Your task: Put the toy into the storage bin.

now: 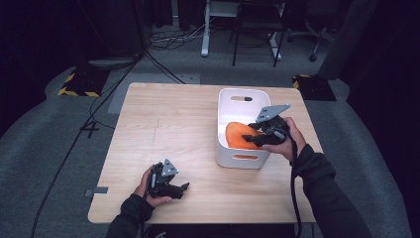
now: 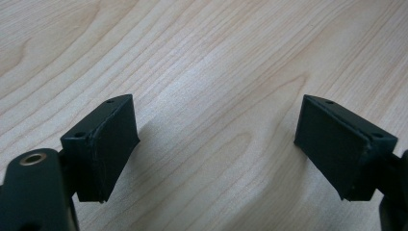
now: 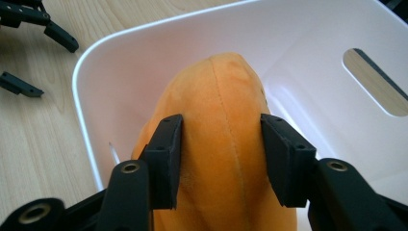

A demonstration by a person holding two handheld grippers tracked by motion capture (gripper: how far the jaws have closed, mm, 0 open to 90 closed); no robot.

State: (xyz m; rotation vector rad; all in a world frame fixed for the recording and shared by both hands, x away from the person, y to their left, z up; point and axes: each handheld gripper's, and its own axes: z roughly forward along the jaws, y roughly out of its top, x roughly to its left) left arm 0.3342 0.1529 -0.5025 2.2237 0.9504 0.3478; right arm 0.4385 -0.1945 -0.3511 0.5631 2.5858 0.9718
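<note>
An orange plush toy [image 1: 236,133] [image 3: 221,91] lies inside a white plastic bin [image 1: 242,161] [image 3: 308,33] on the right half of the wooden table [image 1: 168,124]. My right gripper [image 1: 253,135] [image 3: 221,159] reaches into the bin from the right, and its two black pads rest against both sides of the toy. My left gripper [image 1: 181,188] [image 2: 216,144] sits low over the table near the front left edge. Its jaws stand apart with only bare wood between them.
The bin has oval handle cut-outs in its end walls [image 1: 241,98]. In the right gripper view, the left gripper's black fingers [image 3: 57,33] appear at the top left beyond the bin. Grey floor, cables and chair legs lie beyond the table's far edge.
</note>
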